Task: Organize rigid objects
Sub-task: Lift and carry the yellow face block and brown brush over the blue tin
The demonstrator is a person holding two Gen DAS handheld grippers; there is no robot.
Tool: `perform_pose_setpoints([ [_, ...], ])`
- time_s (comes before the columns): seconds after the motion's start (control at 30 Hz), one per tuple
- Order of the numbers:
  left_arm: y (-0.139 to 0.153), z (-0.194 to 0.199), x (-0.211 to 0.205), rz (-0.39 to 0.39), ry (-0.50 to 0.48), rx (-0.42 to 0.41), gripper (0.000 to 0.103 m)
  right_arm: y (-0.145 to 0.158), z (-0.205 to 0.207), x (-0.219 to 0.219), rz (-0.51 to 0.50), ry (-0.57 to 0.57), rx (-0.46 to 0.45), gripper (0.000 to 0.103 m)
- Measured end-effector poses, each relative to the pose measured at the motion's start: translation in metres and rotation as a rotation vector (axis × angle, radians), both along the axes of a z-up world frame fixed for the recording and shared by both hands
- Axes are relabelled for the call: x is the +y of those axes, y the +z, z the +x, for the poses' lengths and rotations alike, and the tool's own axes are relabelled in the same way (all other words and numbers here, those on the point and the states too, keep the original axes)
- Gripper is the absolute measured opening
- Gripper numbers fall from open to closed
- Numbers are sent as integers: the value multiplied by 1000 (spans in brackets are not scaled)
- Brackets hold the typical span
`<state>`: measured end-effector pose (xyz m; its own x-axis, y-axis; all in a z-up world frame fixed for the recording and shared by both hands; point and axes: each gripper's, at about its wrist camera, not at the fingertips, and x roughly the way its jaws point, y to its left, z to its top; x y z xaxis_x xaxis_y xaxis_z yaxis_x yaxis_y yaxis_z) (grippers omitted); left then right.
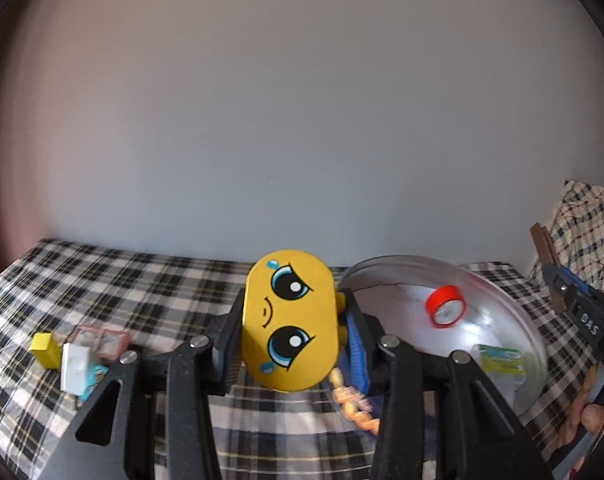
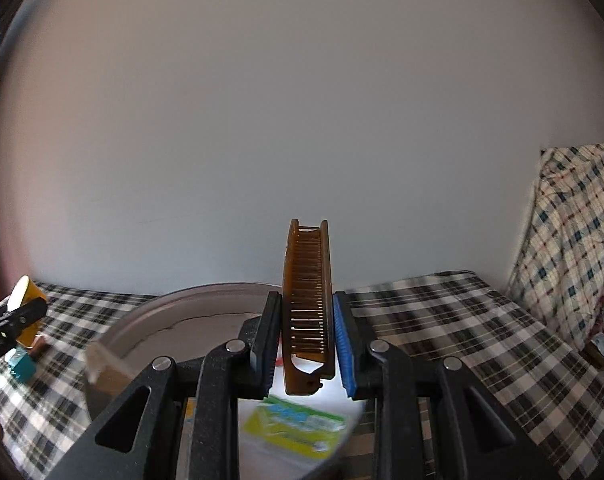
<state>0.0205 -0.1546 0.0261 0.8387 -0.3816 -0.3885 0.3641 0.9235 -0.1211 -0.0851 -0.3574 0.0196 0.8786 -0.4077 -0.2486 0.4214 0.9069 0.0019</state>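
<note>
In the left wrist view, my left gripper (image 1: 290, 320) has its jaws closed on a yellow tin (image 1: 290, 322) with a cartoon face, above the checked tabletop (image 1: 122, 280). A metal tray (image 1: 501, 320) beside it holds red tape (image 1: 445, 306).

In the right wrist view, my right gripper (image 2: 307, 344) has its jaws clamped on a brown comb (image 2: 307, 304), over the tray.

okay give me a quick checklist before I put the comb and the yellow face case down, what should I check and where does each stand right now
1. Left gripper holds the yellow face case, jaws closed on its sides: ok.
2. Right gripper holds the brown comb upright between its jaws: ok.
3. Metal tray has bare space beside the red tape roll and green packet: ok.
4. Comb is above the tray: ok, the green packet lies below it.
5. Yellow case is above the tray: not ok, it hangs over the checked cloth.
6. Grippers clear of each other: cannot tell.
</note>
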Motion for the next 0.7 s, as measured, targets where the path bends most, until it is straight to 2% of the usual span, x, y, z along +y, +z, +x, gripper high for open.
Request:
perform_pose_setpoints([
  [0.23,0,-1,-44,24,-92,-5,42,0,-8,-31,4,-50,5,28],
  [0.37,-2,-1,-73,53,-138,-1,42,-5,-1,-38,-15,-58,45,28],
  [0.7,-11,1,-124,128,-174,56,42,-17,21,-41,-5,-15,132,28],
])
